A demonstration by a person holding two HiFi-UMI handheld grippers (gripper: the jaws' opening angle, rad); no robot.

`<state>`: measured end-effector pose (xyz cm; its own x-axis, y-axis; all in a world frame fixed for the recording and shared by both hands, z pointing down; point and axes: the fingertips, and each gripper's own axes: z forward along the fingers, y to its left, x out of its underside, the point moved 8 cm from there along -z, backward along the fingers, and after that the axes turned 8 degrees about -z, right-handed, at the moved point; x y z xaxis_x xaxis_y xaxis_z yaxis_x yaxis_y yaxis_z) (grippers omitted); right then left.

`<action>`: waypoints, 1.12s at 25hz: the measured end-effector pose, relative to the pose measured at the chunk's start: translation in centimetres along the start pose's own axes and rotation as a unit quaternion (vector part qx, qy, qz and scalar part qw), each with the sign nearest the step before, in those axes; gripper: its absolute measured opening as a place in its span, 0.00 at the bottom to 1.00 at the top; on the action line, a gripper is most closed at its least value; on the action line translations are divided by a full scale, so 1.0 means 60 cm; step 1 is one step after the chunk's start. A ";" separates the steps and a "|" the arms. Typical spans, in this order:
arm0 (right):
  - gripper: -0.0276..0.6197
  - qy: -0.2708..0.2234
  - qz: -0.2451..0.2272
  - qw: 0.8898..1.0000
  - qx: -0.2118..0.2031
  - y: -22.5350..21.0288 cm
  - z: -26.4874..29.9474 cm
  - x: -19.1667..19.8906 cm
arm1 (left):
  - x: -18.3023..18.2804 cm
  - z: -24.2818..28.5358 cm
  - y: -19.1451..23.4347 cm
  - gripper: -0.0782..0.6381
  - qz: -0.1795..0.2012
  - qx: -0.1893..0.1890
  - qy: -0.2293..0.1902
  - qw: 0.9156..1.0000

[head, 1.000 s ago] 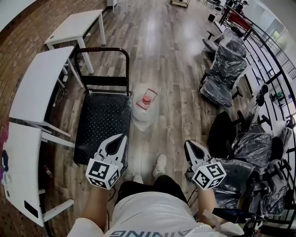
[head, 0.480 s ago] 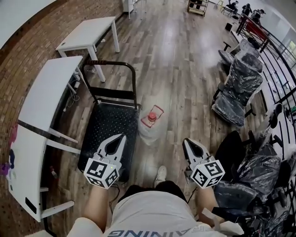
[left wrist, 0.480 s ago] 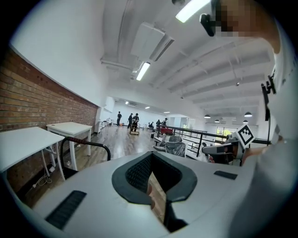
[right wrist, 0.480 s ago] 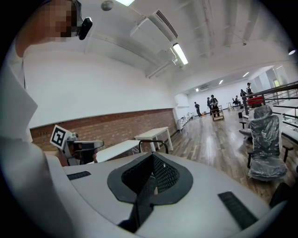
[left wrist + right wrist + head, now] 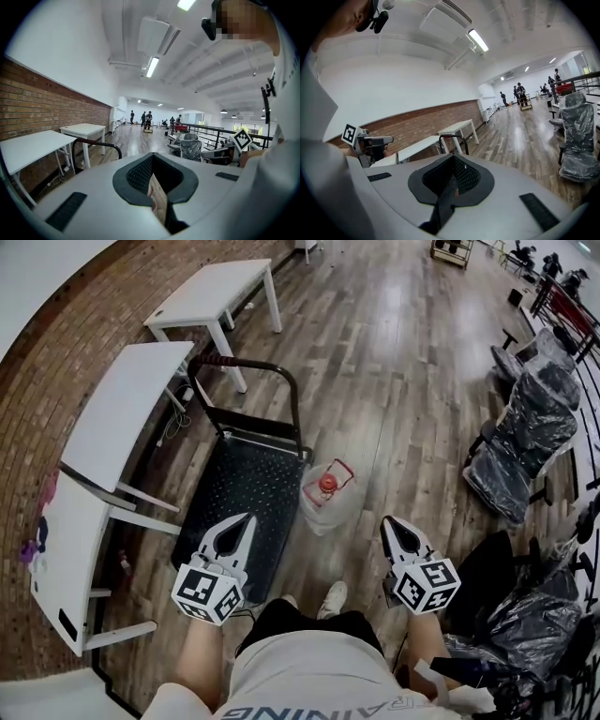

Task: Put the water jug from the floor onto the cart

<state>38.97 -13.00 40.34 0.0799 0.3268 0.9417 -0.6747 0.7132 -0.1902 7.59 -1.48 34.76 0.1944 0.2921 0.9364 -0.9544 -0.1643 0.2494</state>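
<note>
The water jug (image 5: 327,495) is clear with a red cap and red handle. It stands upright on the wood floor just right of the cart (image 5: 246,498), a black platform with a tall black handle (image 5: 251,367). In the head view my left gripper (image 5: 247,518) hovers over the cart's near right corner, shut and empty. My right gripper (image 5: 387,522) is to the right of the jug and nearer to me, also shut with nothing held. Neither touches the jug. The cart's handle (image 5: 95,142) shows in the left gripper view, and the handle (image 5: 452,137) shows in the right gripper view.
White tables (image 5: 127,413) line the brick wall left of the cart, with another table (image 5: 217,292) farther on. Plastic-wrapped office chairs (image 5: 523,442) stand at the right by a railing. My shoe (image 5: 330,597) is just behind the jug. People (image 5: 147,118) stand far down the hall.
I have walked forward: the jug and cart have come nearer and now sit just ahead of both grippers. Both grippers stayed shut and level.
</note>
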 end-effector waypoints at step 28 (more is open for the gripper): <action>0.05 0.031 -0.080 0.996 -0.018 0.068 0.329 -0.136 | -0.054 0.070 0.303 0.11 -0.053 -0.035 -0.040 0.997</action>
<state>21.07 -24.99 37.35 0.2314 0.2441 0.9417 -0.6233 0.7804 -0.0492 -9.46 -9.40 37.33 0.3097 0.2278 0.9232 -0.9405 -0.0693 0.3326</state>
